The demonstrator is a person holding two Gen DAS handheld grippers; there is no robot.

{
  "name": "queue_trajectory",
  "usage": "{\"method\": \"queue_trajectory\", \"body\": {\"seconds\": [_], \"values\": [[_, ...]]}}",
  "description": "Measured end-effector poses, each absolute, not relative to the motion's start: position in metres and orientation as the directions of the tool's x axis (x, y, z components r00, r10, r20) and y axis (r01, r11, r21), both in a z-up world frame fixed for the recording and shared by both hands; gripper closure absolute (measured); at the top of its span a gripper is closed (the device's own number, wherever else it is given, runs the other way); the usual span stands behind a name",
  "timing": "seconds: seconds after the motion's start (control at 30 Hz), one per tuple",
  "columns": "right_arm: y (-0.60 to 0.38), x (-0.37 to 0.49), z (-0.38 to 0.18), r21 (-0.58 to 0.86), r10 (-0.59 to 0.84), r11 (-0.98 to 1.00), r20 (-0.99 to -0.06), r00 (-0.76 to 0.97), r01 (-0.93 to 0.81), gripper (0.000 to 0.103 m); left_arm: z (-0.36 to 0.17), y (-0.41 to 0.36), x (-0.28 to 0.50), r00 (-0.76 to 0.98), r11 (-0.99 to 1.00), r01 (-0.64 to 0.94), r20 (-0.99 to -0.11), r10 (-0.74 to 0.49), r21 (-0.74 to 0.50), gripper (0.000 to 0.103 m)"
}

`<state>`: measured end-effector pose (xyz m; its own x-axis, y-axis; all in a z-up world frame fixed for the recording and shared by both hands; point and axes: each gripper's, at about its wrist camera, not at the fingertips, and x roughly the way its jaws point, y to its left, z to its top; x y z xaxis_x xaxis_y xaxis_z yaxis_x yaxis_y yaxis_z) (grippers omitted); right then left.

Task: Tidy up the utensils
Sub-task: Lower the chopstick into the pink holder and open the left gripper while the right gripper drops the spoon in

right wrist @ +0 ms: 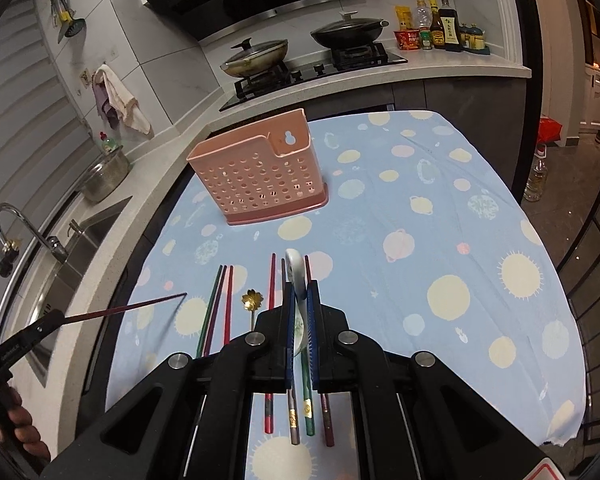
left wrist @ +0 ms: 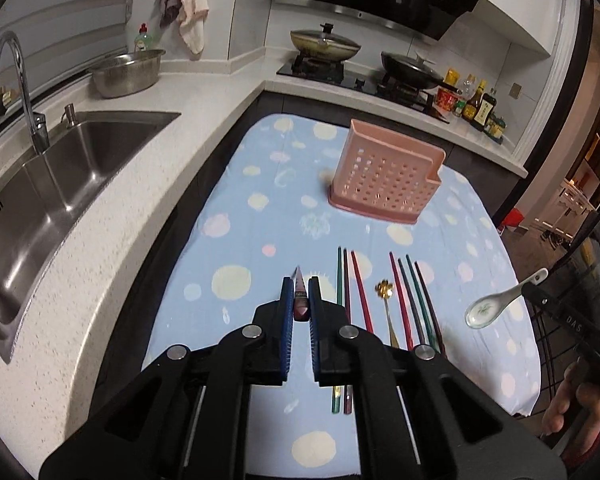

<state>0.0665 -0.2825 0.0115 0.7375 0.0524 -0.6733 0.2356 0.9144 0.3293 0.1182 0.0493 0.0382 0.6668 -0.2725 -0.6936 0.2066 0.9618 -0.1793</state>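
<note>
My left gripper (left wrist: 300, 286) is shut on a dark red chopstick (left wrist: 300, 300), held above the cloth; the chopstick also shows in the right wrist view (right wrist: 128, 309). My right gripper (right wrist: 301, 290) is shut on a white ceramic spoon (right wrist: 296, 276), seen held in the air in the left wrist view (left wrist: 496, 306). A pink perforated utensil holder (left wrist: 386, 174) stands upright on the blue patterned tablecloth (left wrist: 260, 240), beyond both grippers. Several coloured chopsticks (left wrist: 410, 300) and a gold flower spoon (left wrist: 385, 292) lie in a row on the cloth.
A steel sink (left wrist: 60, 172) with a tap (left wrist: 16, 80) is in the counter to the left, with a metal bowl (left wrist: 126, 72) behind it. Two lidded pans (left wrist: 326, 42) sit on the hob at the back. Sauce bottles (left wrist: 476, 106) stand at the back right.
</note>
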Motion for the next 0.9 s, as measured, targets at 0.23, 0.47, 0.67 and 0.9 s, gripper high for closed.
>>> {"method": "queue_trajectory", "body": {"seconds": [0.23,0.47,0.67,0.9], "values": [[-0.298,0.105,0.039,0.356,0.073,0.912,-0.627,0.775,0.202,0.097,0.090,0.025,0.171,0.728,0.952,0.254,-0.615,-0.303,-0.168,0.096],[-0.319,0.163,0.066,0.357,0.053,0.913,-0.588,0.807,0.200,0.097,0.149,-0.012,0.222,0.781,0.931,0.325,-0.509,-0.363,-0.166,0.096],[-0.329,0.218,0.087,0.355,0.037,0.914,-0.553,0.832,0.195,0.097,0.195,-0.043,0.266,0.822,0.919,0.359,-0.410,-0.394,-0.162,0.096],[-0.333,0.274,0.080,0.332,0.017,0.920,-0.568,0.823,0.210,0.097,0.202,-0.064,0.316,0.833,0.911,0.369,-0.368,-0.412,-0.185,0.096]]}}
